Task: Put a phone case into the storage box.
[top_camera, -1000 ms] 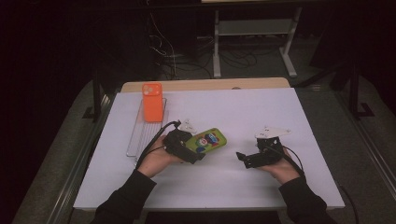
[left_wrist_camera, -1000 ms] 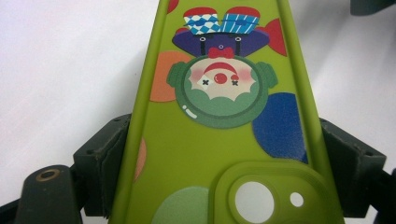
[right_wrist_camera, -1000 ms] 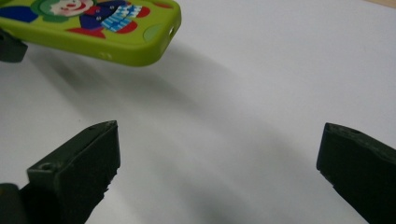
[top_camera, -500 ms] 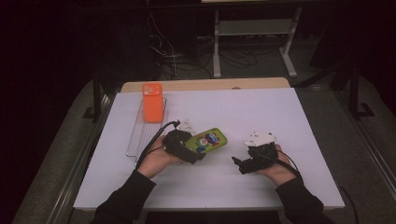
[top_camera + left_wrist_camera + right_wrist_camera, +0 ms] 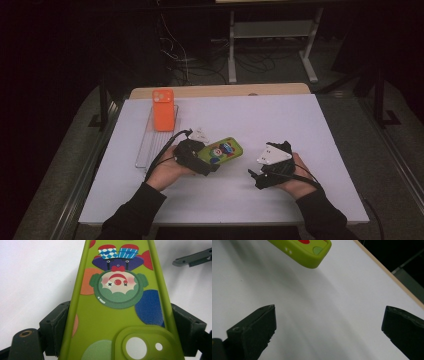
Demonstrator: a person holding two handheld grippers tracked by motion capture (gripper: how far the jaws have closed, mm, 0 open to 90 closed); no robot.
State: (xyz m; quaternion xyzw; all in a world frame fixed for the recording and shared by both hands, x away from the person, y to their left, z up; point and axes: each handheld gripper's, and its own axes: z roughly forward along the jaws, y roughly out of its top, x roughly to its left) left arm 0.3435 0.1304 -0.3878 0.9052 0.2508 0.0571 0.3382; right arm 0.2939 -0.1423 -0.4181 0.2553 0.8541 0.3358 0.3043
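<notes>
The left gripper [image 5: 212, 161] has the green phone case [image 5: 220, 150] pinched across its width, one black jaw pressed on each long edge. In the left gripper view the case [image 5: 117, 302] runs straight away from the camera, back side up: a cartoon clown face in a green ring, blue and orange blobs around it, and the camera cut-out at the near end between the jaws. From above, the case sits at the middle of the white table [image 5: 280, 120], its far end pointing off toward the right gripper [image 5: 256, 177], which sits just to the right of it and apart from it.

That right gripper is spread wide with nothing between its jaws. In the right gripper view the two black jaws stand far apart over bare table, and one rounded corner of the green case [image 5: 304, 252] shows at the top, clear of both.

Over on the left side, an orange phone case [image 5: 163, 109] lies on the far end of a clear tray [image 5: 148, 150], well away from both hands.
</notes>
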